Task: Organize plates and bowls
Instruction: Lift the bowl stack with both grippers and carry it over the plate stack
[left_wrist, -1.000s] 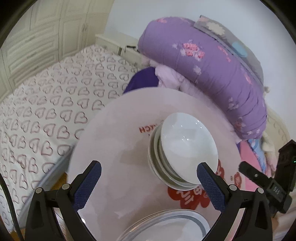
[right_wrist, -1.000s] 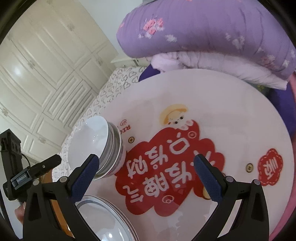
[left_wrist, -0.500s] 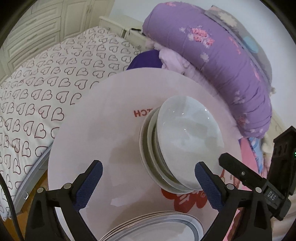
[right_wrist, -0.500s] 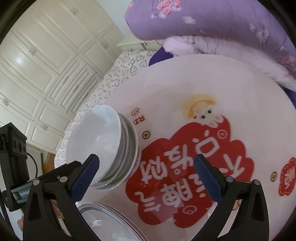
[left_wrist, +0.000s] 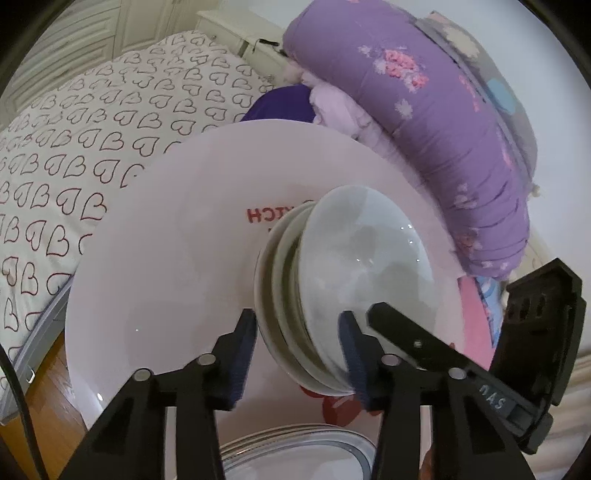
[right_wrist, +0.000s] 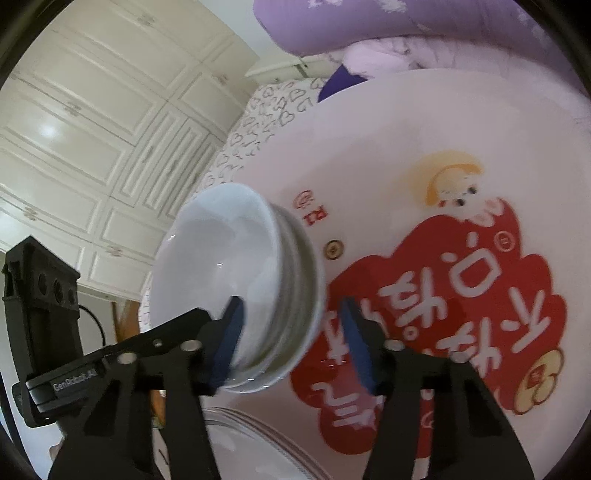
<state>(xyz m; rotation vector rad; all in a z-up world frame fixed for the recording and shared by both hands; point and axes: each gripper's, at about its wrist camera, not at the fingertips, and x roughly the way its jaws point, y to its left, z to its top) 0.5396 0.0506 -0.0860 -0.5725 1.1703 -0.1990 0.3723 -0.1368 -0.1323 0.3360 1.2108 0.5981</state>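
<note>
A stack of white bowls (left_wrist: 354, 273) stands on a round pink table (left_wrist: 166, 266). My left gripper (left_wrist: 299, 354) has closed on the near rim of the stack, one pad outside and one inside. My right gripper (right_wrist: 291, 339) has closed on the same stack of bowls (right_wrist: 229, 280) from the other side, straddling its rim. A stack of silver-rimmed plates (left_wrist: 295, 458) lies at the near edge, below the left gripper; it also shows in the right wrist view (right_wrist: 251, 443).
The table (right_wrist: 424, 147) carries a red cartoon print. A bed with a heart-patterned sheet (left_wrist: 74, 129) lies left of the table. Rolled purple bedding (left_wrist: 424, 110) is piled behind it. White wardrobe doors (right_wrist: 92, 129) stand at the back.
Both grippers moved in to the bowl stack and narrowed from wide open to clamped on its rim, one from each side.
</note>
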